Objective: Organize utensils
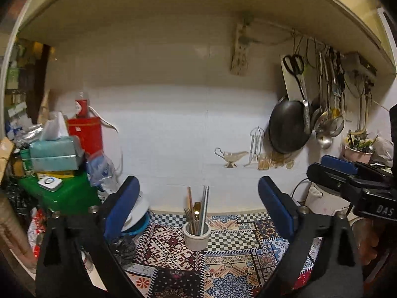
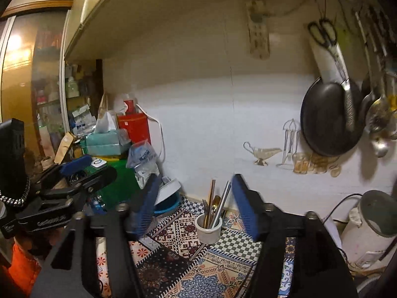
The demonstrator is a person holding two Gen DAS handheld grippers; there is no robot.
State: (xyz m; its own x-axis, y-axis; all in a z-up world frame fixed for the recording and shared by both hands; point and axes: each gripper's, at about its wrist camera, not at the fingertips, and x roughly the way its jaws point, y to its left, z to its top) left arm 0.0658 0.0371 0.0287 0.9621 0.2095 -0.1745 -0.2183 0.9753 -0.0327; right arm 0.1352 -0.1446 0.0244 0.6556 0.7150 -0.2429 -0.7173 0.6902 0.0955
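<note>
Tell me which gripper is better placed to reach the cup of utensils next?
Left, narrowly. The left gripper is open and squarely frames the cup between its fingers. The right gripper is open too, but the cup sits slightly off-center, nearer its right finger.

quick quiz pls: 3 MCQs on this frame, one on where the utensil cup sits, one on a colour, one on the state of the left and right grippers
1. Where does the white utensil cup stand?
A. On the patterned mat, near the wall
B. On the green box
C. Hung on the wall rail

2. What colour are the pads on the fingers?
A. Red
B. Blue
C. Yellow

3. How do the left gripper and right gripper stand?
A. Both shut on a fork
B. Left open, right shut on chopsticks
C. Both open, holding nothing

Answers:
1 A: the cup rests upright on the patterned mat close to the white wall.
2 B: blue pads show in both wrist views.
3 C: wide gaps between the fingers, and the utensils sit in the cup.
</note>
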